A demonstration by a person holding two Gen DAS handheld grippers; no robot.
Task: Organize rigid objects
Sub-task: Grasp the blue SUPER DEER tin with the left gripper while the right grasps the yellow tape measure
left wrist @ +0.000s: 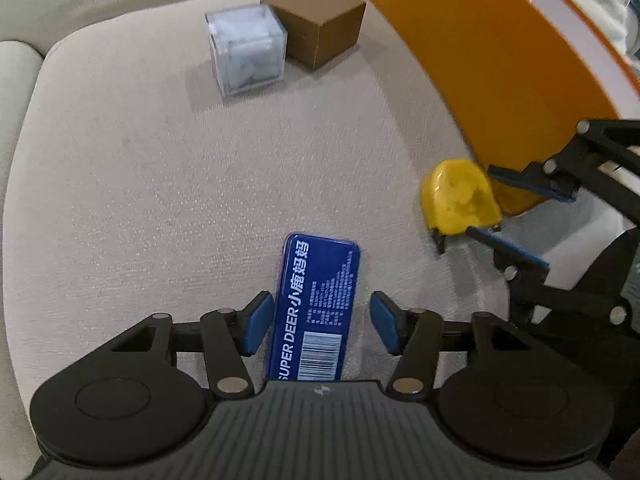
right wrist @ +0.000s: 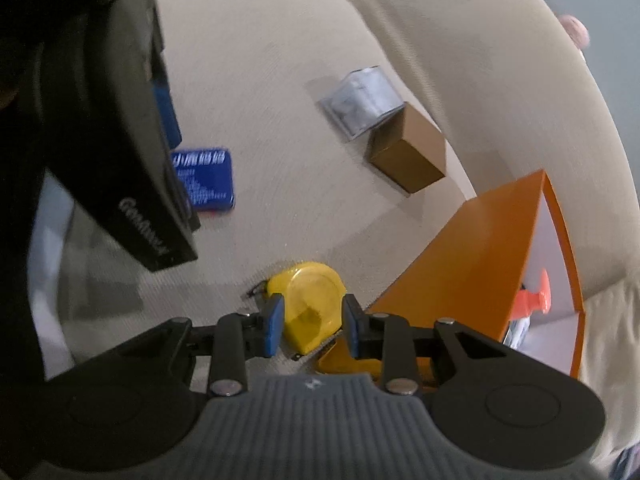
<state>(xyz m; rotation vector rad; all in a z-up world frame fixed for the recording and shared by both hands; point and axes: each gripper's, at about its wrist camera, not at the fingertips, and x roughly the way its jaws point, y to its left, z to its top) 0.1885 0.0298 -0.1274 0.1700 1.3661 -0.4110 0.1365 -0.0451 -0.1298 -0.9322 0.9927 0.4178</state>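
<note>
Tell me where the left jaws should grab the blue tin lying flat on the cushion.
Grip the blue tin across its two long edges, coming straight down from above. It lies flat, lengthwise along the left gripper, whose open jaws already straddle its narrow width; the broad face offers nothing to pinch.

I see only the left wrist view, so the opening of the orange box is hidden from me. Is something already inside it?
Observer: Yes. The right wrist view shows a coral-red item inside the orange box.
Operator: Does the right gripper already touch the yellow tape measure?
Observer: Yes. The right gripper has both pads against the sides of the yellow tape measure.
</note>
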